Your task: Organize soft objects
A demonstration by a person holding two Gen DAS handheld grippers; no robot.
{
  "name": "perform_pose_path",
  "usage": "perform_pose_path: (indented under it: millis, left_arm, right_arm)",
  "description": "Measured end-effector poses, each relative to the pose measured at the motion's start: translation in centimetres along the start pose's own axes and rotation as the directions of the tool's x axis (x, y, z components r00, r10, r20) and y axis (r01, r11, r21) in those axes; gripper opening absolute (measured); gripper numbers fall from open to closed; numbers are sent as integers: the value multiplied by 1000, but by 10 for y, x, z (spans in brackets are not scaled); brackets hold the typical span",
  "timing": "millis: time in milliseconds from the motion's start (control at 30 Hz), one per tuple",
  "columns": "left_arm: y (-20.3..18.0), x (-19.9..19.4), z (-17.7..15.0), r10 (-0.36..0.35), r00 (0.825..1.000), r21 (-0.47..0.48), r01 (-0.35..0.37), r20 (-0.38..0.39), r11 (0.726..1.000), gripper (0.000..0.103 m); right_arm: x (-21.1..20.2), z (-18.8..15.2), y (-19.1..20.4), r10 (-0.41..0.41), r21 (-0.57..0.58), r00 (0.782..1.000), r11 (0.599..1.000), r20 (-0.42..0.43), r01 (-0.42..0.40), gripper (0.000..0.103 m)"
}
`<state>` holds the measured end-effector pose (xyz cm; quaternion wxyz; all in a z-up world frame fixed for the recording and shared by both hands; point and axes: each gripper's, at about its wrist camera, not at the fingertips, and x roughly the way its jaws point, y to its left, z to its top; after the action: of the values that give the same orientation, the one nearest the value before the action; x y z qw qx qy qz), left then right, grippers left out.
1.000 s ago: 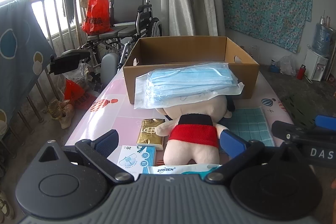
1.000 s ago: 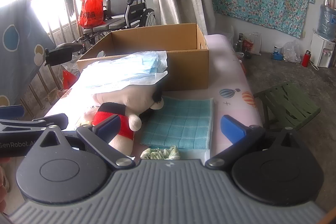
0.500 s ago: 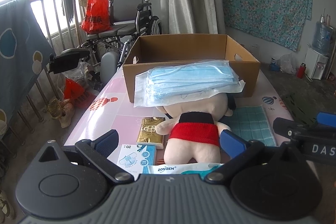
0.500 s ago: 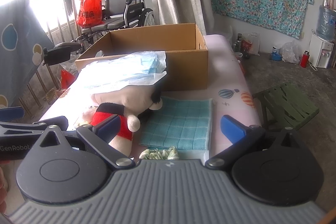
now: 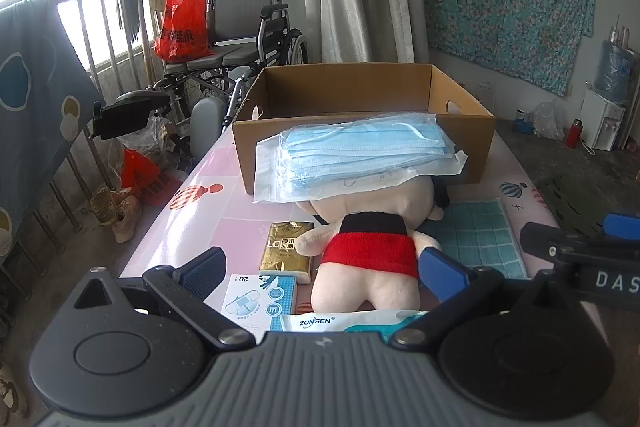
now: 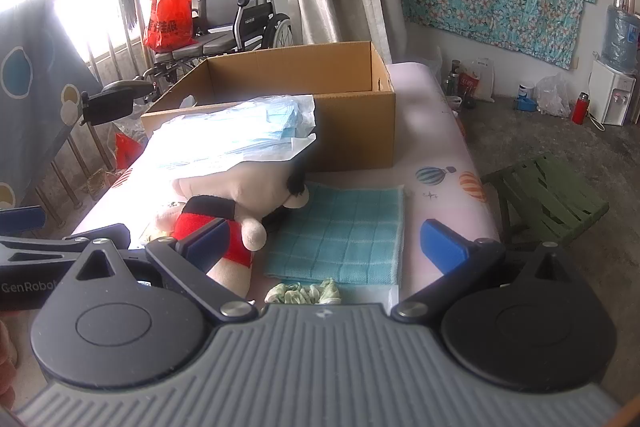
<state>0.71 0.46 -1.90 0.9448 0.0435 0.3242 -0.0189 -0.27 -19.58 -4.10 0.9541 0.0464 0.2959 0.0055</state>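
Note:
A plush doll (image 5: 370, 247) in a red and black band lies face down on the pink table (image 5: 208, 195). A clear bag of blue face masks (image 5: 360, 157) rests on its head and leans against an open cardboard box (image 5: 360, 95). Beside the doll lie a gold tissue pack (image 5: 285, 247), a blue and white packet (image 5: 260, 297), a ZONSEN pouch (image 5: 340, 321) and a folded teal cloth (image 6: 344, 239). My left gripper (image 5: 324, 271) hangs open just in front of the doll. My right gripper (image 6: 324, 245) is open over the cloth, its left finger by the doll (image 6: 224, 223).
A wheelchair (image 5: 244, 39) with a red bag (image 5: 182, 27) stands behind the box, by a window railing. A green folding stool (image 6: 548, 203) sits on the floor to the right of the table. A small green crumpled thing (image 6: 304, 293) lies at the near table edge.
Both grippers have shifted only slightly; the view has barely crept toward the doll and box. Nothing on the table has moved.

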Motion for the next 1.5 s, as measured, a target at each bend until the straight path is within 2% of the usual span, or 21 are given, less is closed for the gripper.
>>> perform_pose_path:
  millis: [1500]
  left_arm:
    - [6, 1, -1, -3, 1000, -24, 3, -7, 1000, 103]
  right_arm:
    - [-1, 0, 5, 8, -16, 1000, 1000, 2, -8, 102]
